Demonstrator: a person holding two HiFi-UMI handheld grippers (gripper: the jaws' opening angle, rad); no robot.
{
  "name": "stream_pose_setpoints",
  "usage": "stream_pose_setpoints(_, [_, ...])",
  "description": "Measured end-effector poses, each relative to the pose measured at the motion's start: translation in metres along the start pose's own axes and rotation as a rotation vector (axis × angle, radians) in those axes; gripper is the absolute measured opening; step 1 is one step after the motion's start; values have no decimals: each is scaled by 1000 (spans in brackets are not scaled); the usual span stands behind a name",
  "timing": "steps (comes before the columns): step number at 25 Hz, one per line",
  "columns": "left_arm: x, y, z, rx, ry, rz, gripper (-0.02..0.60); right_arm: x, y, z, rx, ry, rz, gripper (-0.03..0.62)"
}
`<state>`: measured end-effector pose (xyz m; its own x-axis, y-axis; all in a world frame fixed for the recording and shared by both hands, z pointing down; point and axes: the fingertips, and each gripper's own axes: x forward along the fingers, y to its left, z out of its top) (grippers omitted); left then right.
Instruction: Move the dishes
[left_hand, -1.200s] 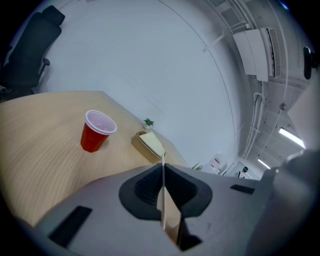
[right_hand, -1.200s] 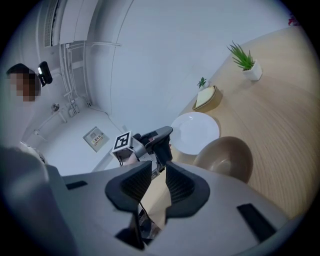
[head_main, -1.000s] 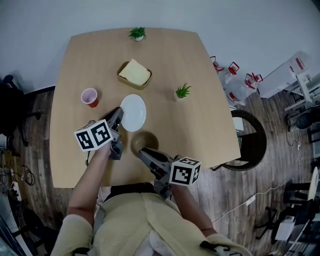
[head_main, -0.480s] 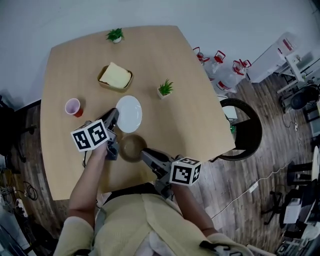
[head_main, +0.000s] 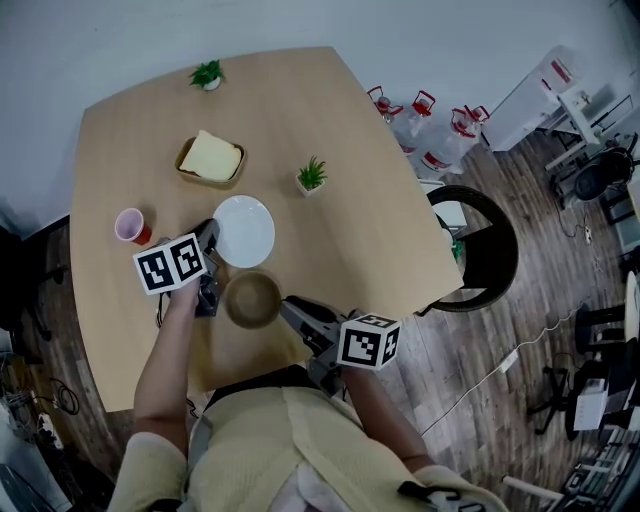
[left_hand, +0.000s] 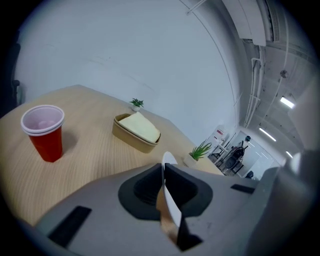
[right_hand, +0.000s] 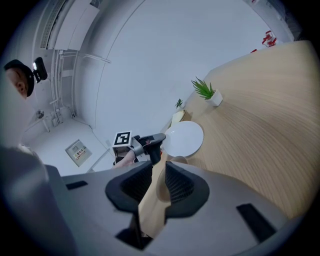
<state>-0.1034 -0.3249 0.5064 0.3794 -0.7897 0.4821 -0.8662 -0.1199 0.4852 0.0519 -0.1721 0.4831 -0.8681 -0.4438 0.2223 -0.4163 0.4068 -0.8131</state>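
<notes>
Nearest the person, the right gripper (head_main: 288, 304) reaches out from the body over the near edge of the wooden table (head_main: 345, 235). Its jaws are closed on the near rim of the brown bowl (head_main: 252, 300); in the right gripper view the tan wall of the bowl stands pinched between the two dark pads (right_hand: 177, 182). The bowl sits on the table close to the near edge, between the two grippers.

A little farther out and to the left, the left gripper (head_main: 211, 232) points toward the far side. Its jaws are clamped nearly together on the left rim of the white plate (head_main: 245, 232), which shows edge-on as a thin white line between them in the left gripper view. The plate lies just beyond the bowl; whether the two dishes touch cannot be told.

Left of the plate stands a red cup (head_main: 131, 226), upright and apart from it. Beyond the plate is a tan tray (head_main: 188, 169) holding a pale yellow block (head_main: 211, 156). A small potted plant (head_main: 312, 176) stands to the tray's right. A second small plant (head_main: 207, 75) sits at the table's far edge.
</notes>
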Motion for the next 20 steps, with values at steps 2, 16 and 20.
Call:
stream_pose_setpoints(2, [4,4,-2,13,18,15,26,-3,-3,1,4,-11,-8,92])
stream_pose_setpoints(16, [27,27,-28,187,151,105,32,-13,-9,1,22,-39,-34,92])
stream_pose_setpoints(20, [29,32,-35,202,171,117,35,-14,-10,0,21,-36,-33,92])
